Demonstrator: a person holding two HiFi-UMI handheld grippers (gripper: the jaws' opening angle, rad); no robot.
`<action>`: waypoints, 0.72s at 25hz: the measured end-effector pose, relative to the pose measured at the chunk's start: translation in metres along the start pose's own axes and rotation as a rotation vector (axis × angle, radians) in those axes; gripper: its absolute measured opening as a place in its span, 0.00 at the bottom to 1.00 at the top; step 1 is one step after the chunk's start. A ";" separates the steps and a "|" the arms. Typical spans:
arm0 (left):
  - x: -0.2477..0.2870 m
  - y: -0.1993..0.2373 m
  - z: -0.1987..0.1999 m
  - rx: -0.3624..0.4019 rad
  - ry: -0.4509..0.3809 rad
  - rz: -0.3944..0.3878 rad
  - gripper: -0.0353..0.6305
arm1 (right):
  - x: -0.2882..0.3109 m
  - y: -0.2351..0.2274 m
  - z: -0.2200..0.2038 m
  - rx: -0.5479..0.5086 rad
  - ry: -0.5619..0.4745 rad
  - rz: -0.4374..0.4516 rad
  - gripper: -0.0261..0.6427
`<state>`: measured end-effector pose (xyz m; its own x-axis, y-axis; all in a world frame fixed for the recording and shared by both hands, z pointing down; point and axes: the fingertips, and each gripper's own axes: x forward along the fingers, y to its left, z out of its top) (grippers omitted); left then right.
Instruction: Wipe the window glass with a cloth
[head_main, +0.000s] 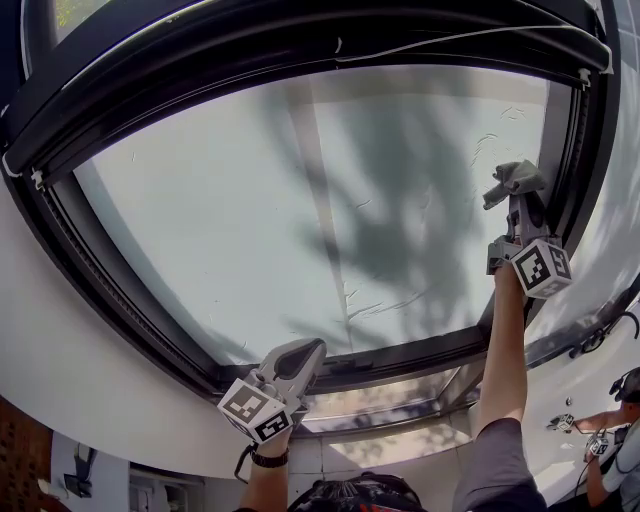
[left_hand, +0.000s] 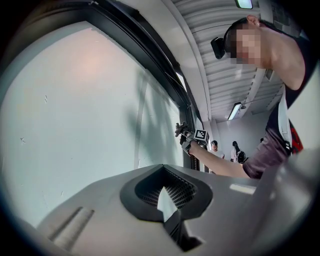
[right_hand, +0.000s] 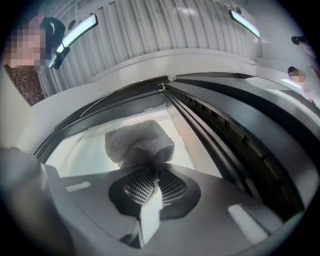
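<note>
Right gripper (right_hand: 150, 187) clenched on grey cloth (right_hand: 140, 144), which is bunched ahead of its jaws | cloth held up at window glass (head_main: 300, 200), just beside dark frame (head_main: 583, 120) on the pane's right edge | left gripper (left_hand: 167, 197) jaws together, nothing between them, low by the pane's bottom edge, well apart from cloth.

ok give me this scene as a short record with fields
window: large pale glass pane in a dark metal frame
cloth: crumpled grey mesh-textured cloth, held up at the pane's right edge
right tongs: shut on the cloth
left tongs: shut, empty, low by the bottom of the frame
</note>
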<state>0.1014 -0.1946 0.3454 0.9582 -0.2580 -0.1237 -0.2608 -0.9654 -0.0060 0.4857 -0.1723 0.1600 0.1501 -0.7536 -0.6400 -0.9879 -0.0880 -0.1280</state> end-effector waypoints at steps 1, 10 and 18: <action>0.000 0.001 -0.002 0.000 0.001 0.000 0.05 | 0.000 0.002 -0.001 0.020 -0.005 0.020 0.06; -0.032 0.029 0.000 -0.004 -0.015 0.068 0.05 | 0.020 0.180 -0.022 0.107 0.027 0.376 0.06; -0.112 0.070 0.010 -0.003 -0.054 0.231 0.05 | 0.023 0.378 -0.082 0.281 0.133 0.716 0.06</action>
<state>-0.0258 -0.2330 0.3494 0.8651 -0.4702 -0.1746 -0.4723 -0.8809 0.0322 0.1128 -0.2761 0.1595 -0.5435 -0.6379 -0.5456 -0.7927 0.6039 0.0836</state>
